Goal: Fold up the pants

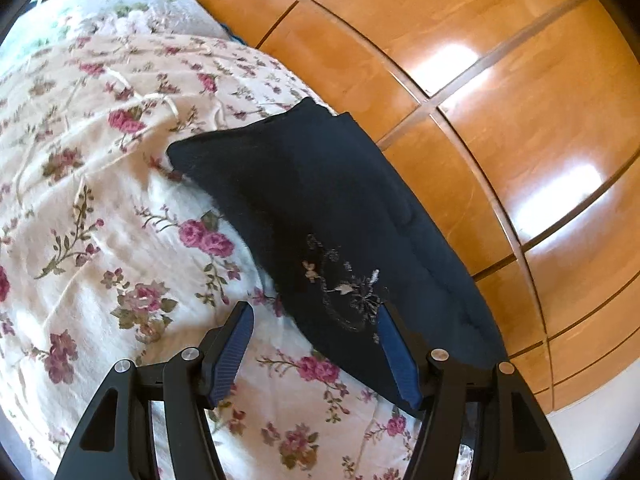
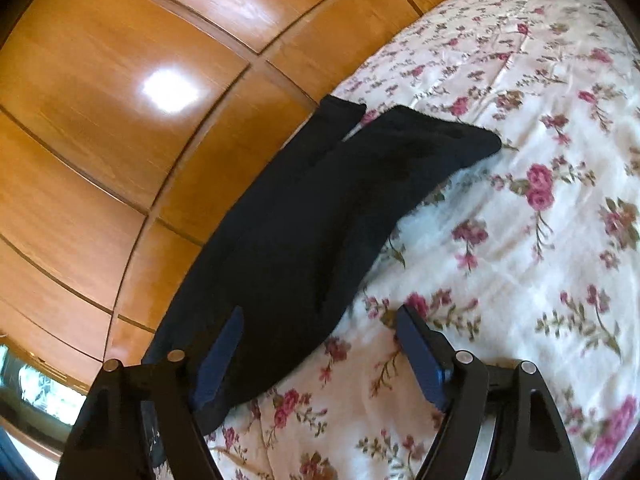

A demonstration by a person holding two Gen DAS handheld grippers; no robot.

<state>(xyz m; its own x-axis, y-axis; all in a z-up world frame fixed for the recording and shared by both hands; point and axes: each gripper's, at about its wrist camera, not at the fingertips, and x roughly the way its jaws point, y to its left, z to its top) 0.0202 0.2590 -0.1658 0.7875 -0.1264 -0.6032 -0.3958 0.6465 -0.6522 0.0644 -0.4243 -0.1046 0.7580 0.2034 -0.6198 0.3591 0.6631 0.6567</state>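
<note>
Dark navy pants point(image 1: 320, 208) lie flat along the bed's edge beside the wooden wardrobe, with pale embroidery point(image 1: 344, 284) near the end close to me. My left gripper point(image 1: 316, 314) is open and empty, its jaws spread over that near end. In the right wrist view the pants point(image 2: 304, 224) stretch away from me, with two separate ends at the far side. My right gripper point(image 2: 320, 316) is open and empty, with its left finger point(image 2: 220, 352) over the cloth and its right finger point(image 2: 420, 352) over the bedspread.
A cream bedspread with pink roses point(image 1: 120, 208) covers the bed point(image 2: 520, 220). A glossy wooden wardrobe point(image 1: 500, 100) stands close along the bed's edge point(image 2: 120, 100). A pale pillow point(image 1: 120, 8) lies at the far end.
</note>
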